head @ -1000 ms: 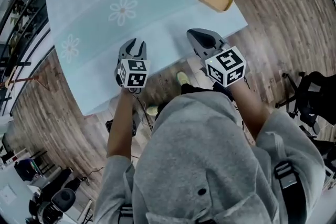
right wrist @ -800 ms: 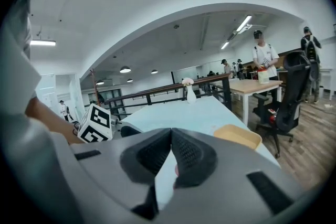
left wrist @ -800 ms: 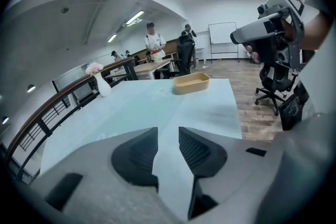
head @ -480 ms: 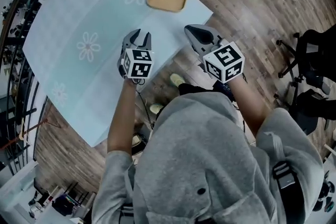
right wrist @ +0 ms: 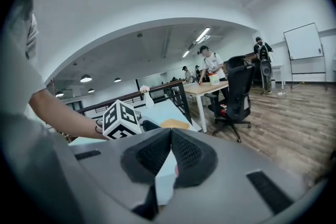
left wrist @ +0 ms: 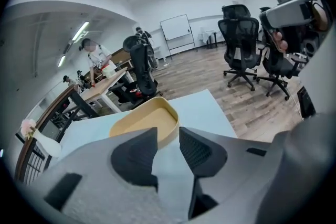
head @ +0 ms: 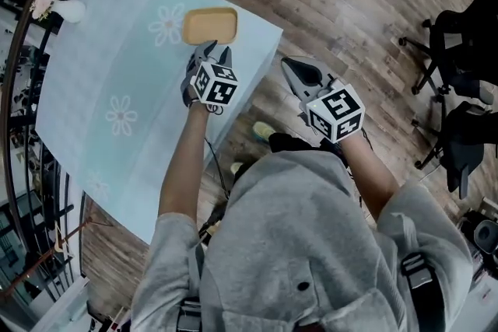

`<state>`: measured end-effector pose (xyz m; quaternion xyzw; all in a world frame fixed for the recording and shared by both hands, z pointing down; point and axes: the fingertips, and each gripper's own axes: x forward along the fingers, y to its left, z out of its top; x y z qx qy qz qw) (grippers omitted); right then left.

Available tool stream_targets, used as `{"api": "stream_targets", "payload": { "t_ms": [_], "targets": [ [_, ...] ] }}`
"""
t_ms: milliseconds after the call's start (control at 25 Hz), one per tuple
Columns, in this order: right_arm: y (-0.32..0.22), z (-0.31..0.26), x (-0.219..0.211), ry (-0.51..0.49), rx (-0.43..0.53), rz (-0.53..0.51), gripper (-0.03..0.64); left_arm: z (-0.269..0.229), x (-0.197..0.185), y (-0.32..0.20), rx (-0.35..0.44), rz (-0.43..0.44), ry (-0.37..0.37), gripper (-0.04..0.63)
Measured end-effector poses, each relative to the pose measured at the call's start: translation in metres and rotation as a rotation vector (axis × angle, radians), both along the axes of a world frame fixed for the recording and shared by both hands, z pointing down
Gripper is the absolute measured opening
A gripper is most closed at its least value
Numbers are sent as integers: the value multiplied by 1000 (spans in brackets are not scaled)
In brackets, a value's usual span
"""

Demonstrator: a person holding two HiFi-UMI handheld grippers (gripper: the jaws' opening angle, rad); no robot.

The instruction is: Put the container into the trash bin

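container: shallow tan container (head: 210,26), looks empty, sitting flat near the corner of the worktop (head: 101,66), close to the edge.
left gripper: left gripper (head: 212,50) is just on the near side of the container, tilted down at it. Fingers (left wrist: 134,157) are released and opening, with nothing between them. The near rim sits just past the tips.
how I'd do the grab: imo put one finger inside the wall and one outside, then pinch the near rim. The wall is thin and rounded, so get well down over it before clenching or it'll probably squirt out. It's light and near the edge, so don't shove it forward.
right gripper: right gripper (head: 299,70) hangs off the worktop, out over the floor (head: 350,12). Fingers are clenched tip to tip on nothing. Fine as a spare, maybe to steady the far side.
vase: small white vase (head: 62,10) with a flower at the far left edge, well apart from the action.
worktop cloth: pale blue with daisy prints, smooth, so things likely slide easily.
floor: wood planks.
office chairs: black office chairs (head: 459,31) off to the right.
trash bin: not in any view, so you'd have to look for it once the container's in hand.
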<state>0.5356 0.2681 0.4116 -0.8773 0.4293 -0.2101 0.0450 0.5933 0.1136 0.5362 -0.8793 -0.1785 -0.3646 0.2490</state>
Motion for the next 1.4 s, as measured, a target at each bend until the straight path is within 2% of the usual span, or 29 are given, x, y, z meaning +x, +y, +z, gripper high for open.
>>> {"api": "stream_targets", "payload": {
  "t_ms": [160, 280, 440, 640, 840, 1080, 1280, 1400],
  "targets": [
    [22, 13, 2, -29, 2, 68, 25, 23, 18, 20, 25, 46, -56, 130],
    [33, 19, 3, -40, 7, 94, 25, 42, 24, 27, 78, 72, -106, 130],
    [39, 17, 4, -43, 13, 114, 25, 50, 29, 30, 145, 105, -119, 129],
    [36, 17, -4, -47, 16, 90, 25, 50, 14, 26, 216, 104, -109, 38],
    [12, 10, -9, -37, 32, 17, 25, 39, -9, -10, 243, 14, -106, 34],
    [-25, 9, -16, -26, 51, -115, 25, 26, -48, -73, 269, -155, -91, 34],
    [-69, 9, -40, -24, 55, -247, 25, 21, -111, -125, 297, -287, -108, 34],
    [-105, 8, -58, -28, 65, -355, 25, 19, -158, -158, 301, -394, -130, 34]
  ]
}}
